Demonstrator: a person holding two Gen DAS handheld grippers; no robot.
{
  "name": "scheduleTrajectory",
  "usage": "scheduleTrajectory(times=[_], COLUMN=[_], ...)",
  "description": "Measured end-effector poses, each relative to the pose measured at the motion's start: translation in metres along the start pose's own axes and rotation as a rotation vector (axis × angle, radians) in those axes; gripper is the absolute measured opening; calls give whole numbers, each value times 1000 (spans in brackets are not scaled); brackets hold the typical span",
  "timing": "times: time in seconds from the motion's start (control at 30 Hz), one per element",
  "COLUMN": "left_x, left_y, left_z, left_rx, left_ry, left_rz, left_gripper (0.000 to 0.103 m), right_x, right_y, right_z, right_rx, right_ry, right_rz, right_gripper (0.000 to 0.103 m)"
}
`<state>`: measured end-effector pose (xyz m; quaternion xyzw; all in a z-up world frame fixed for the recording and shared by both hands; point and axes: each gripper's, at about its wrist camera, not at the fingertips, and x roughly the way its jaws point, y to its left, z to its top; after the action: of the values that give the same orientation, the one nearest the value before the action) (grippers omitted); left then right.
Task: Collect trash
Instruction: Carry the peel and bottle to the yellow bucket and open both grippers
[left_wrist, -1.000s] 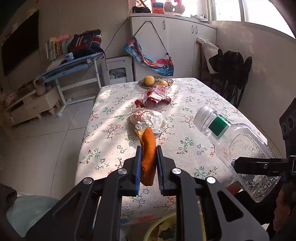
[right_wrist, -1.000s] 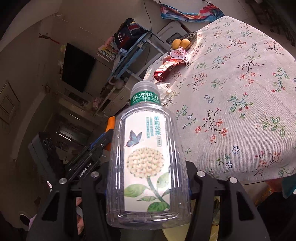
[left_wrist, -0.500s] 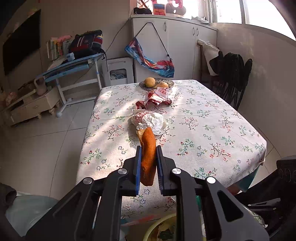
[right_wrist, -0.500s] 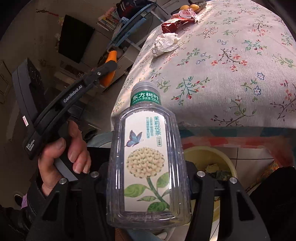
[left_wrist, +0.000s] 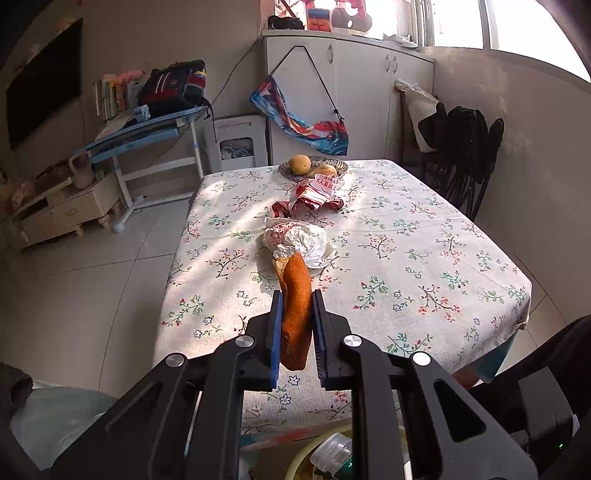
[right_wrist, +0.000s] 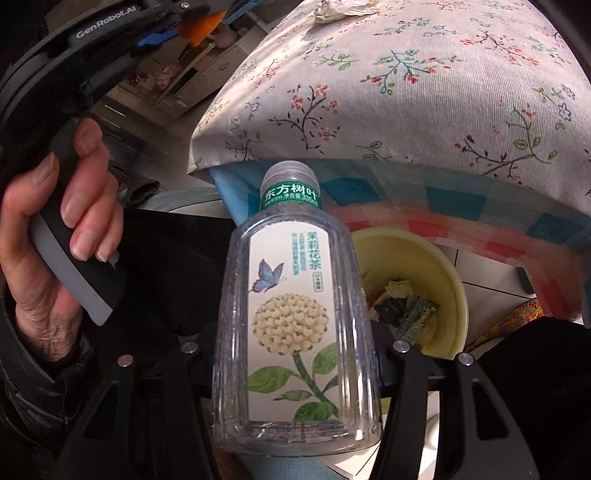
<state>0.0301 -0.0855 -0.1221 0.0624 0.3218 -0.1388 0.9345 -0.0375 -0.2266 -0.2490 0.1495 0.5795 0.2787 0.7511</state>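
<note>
My left gripper is shut on a strip of orange peel and holds it above the near edge of the flowered table. In the right wrist view my right gripper is shut on an empty clear plastic bottle with a flower label and green neck band. The bottle hangs over the yellow bin that stands under the table's edge, with scraps inside. The bottle's cap shows at the bottom of the left wrist view, over the yellow bin. Crumpled white paper and a red wrapper lie on the table.
A dish with two fruits sits at the table's far end. A dark chair stands on the right, a blue desk and a low cabinet on the left. A person's hand holds the left gripper's handle.
The right gripper has carried the bottle down from beside the table to over the yellow bin below its edge, tilting downward. The left gripper with the peel has stayed still.
</note>
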Motion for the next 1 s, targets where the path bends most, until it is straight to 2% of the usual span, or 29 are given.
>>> scheduleTrajectory(times=[0.17,0.2,0.4,0.5,0.57,0.67,0.73,0.83,1.0], left_x=[-1,-1,-2,-5,-8,-12,-15,-18,-20], left_y=[0,0,-1,-4,-7,-16,-25,-40,-67], left_z=[0,0,-1,-4,-8,-17,-26,-40,-66], left_rx=[-2,-2,-1,3,9,30,52,88,156], left_ry=[-1,-2,-2,2,7,25,42,74,138], left_rz=[0,0,-1,-9,-17,-32,-43,-64,-99], left_gripper=[15,15,15,15,15,15,15,15,15], right_x=[9,12,-3,-19,-38,-73,-92,-109,-121], right_y=[-3,-3,-3,-4,4,8,5,-5,-19], right_z=[-5,-2,0,7,12,13,12,11,11], right_rx=[-14,-10,15,17,-1,-8,13,71,133], right_ry=[46,43,-31,-132,-243,-430,-520,-601,-661], right_rz=[-61,-72,-66,-74,-115,-175,-193,-195,-189], right_gripper=[57,61,62,64,66,75,76,76,76])
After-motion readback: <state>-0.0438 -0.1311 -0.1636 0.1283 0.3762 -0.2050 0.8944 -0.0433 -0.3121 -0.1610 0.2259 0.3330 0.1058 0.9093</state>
